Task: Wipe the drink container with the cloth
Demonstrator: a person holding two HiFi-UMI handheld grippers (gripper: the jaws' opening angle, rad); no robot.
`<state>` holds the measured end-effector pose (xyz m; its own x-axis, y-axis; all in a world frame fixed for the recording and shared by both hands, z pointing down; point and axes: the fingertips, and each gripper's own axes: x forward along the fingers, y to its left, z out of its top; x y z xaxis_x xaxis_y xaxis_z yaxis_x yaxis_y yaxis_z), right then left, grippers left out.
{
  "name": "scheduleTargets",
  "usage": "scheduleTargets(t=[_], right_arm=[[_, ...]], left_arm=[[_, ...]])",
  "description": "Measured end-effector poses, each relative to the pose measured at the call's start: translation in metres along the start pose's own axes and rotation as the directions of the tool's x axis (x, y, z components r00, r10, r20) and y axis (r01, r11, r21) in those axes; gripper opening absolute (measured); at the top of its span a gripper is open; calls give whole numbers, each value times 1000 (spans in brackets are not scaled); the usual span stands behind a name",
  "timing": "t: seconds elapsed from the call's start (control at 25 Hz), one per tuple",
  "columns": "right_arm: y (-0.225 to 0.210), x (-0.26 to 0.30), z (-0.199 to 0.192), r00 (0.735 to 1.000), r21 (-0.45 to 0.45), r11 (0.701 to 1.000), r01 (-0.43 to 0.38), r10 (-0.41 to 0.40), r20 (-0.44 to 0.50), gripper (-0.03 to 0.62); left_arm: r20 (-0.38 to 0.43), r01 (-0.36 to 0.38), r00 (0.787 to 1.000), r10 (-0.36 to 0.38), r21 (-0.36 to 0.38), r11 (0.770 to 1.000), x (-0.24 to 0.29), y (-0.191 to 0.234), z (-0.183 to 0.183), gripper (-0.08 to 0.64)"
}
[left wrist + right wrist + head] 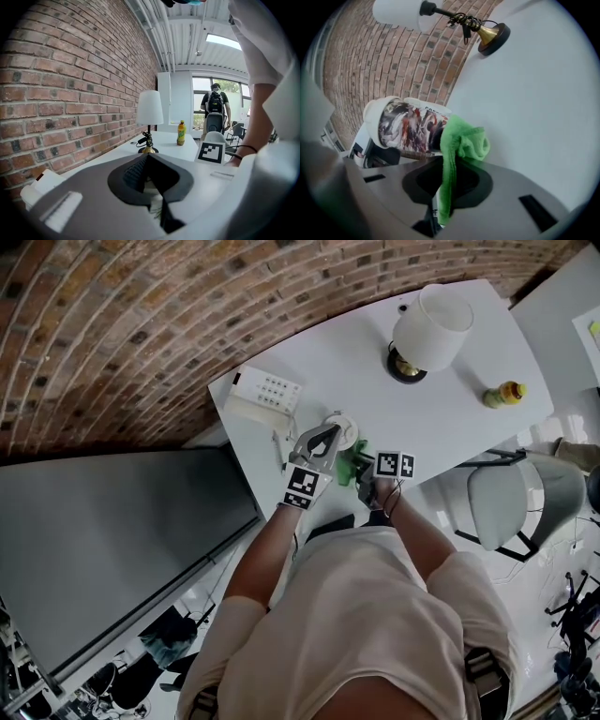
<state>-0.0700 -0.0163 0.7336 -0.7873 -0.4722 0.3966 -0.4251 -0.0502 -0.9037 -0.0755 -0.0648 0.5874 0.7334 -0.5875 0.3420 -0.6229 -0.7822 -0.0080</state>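
The drink container (405, 125), a cup with a marbled black, red and white print and a white lid (345, 427), is standing upright like the lamp (429, 329). It is well apart from the lamp, on the person's side of it and near the front edge of the white counter (375, 381). The green cloth (461, 140) is covering its lower end, so I cannot tell whether its base is touching the counter.

The right tongs (444, 173) are pinching the cloth, which is running up between the pads and bunching into a wad. That wad is pressing against the container's printed side, on the part facing away from the lamp.

The left tongs (332, 430) are reaching toward the lamp with their tips lying over the near rim of the lid. In the left gripper view the pads are drawn almost together on a thin pale edge, so they appear to be pinching the container at its rim. The two marker cubes are sitting just beside each other, farther from the lamp than the container.

A yellow-green bottle (504, 394) is standing to the right of the lamp toward the counter's corner. A white keypad unit (267, 388) is lying to the lamp's left, near the brick wall (141, 315).
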Motion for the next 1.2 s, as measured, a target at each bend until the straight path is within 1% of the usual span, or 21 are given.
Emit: scheduleTargets(t=[0.16, 0.32, 0.44, 0.52, 0.64, 0.76, 0.84, 0.96, 1.2], right_arm=[[18, -5, -1, 999, -39, 998, -43, 43, -5, 43], [35, -13, 1, 997, -77, 994, -71, 72, 9, 43], [50, -20, 2, 995, -115, 989, -95, 97, 14, 43], [61, -25, 3, 993, -146, 982, -116, 119, 9, 42], [77, -34, 7, 989, -206, 968, -146, 149, -1, 43], [89, -41, 10, 989, -270, 952, -147, 150, -10, 43], [92, -43, 9, 990, -296, 945, -136, 138, -15, 43], [92, -44, 9, 991, -299, 945, -131, 132, -17, 43], [92, -44, 10, 991, -255, 959, -127, 131, -2, 43]], left_arm=[[-1, 2, 1000, -2, 5, 1000, 0, 0, -2, 6], [-4, 5, 1000, -5, 5, 1000, 0, 1, -2, 6], [-2, 5, 1000, -5, -7, 1000, 1, 1, -5, 6], [-1, 14, 1000, -14, -18, 1000, 1, 0, -5, 6], [7, 23, 1000, -23, -5, 1000, 3, -1, -2, 6], [6, 21, 1000, -21, -8, 1000, 5, -3, -3, 6], [4, 18, 1000, -18, -12, 1000, 4, -4, -4, 6], [2, 16, 1000, -16, -14, 1000, 4, -5, -3, 6], [11, 13, 1000, -13, -26, 1000, 4, -4, 0, 8]])
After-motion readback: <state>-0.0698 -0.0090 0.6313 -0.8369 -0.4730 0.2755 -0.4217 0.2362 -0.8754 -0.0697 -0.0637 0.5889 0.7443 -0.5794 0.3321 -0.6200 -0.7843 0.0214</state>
